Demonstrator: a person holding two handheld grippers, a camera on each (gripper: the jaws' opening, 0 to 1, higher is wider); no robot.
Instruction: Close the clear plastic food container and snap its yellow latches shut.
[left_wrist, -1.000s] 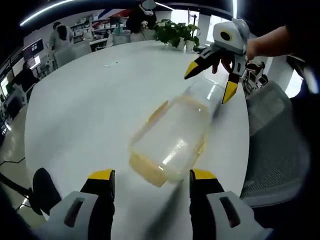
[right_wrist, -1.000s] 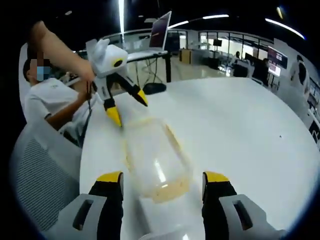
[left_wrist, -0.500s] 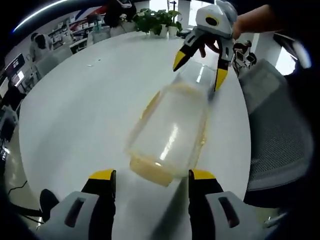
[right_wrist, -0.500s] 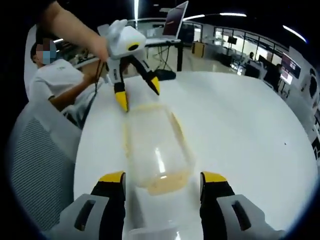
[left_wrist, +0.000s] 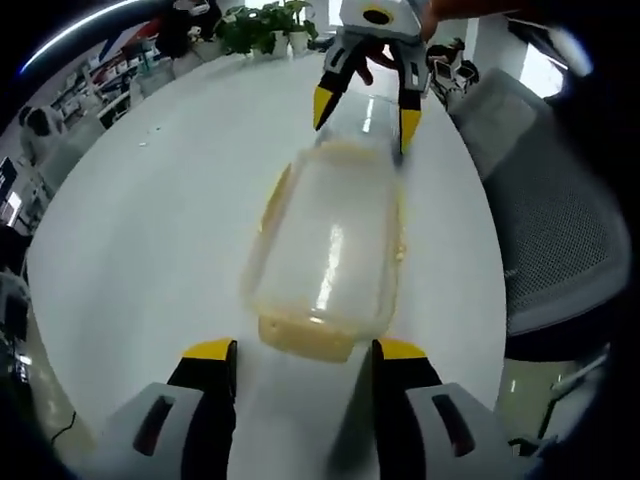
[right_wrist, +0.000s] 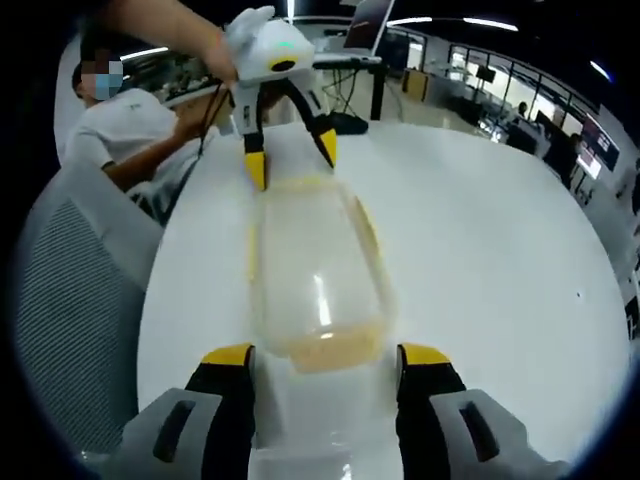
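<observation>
A clear rectangular plastic food container with yellow latches (left_wrist: 325, 250) lies lengthwise on the round white desk (left_wrist: 150, 220), close to the desk edge where a grey mesh office chair (left_wrist: 545, 230) stands. The container sits directly between the two claws, one at each short end.

In the left gripper view, the left claw (left_wrist: 297, 352) has its yellow-tipped jaws apart, straddling the near short end of the container, where a yellow latch (left_wrist: 305, 336) shows just beyond the tips. Whether the tips touch the container cannot be told. At the far end, the right claw (left_wrist: 361, 108) reaches down with its jaws spread, tips at either corner of the container's far end.

In the right gripper view, the right claw (right_wrist: 326, 356) is likewise open, its tips flanking the near end of the container (right_wrist: 315, 280). The left claw (right_wrist: 290, 160), held in a person's hand (right_wrist: 215, 55), stands with jaws parted over the far end. A seated person in a white shirt (right_wrist: 120, 140) is beside the desk (right_wrist: 480, 260). Potted green plants (left_wrist: 255, 22) stand at the far edge of the desk.
</observation>
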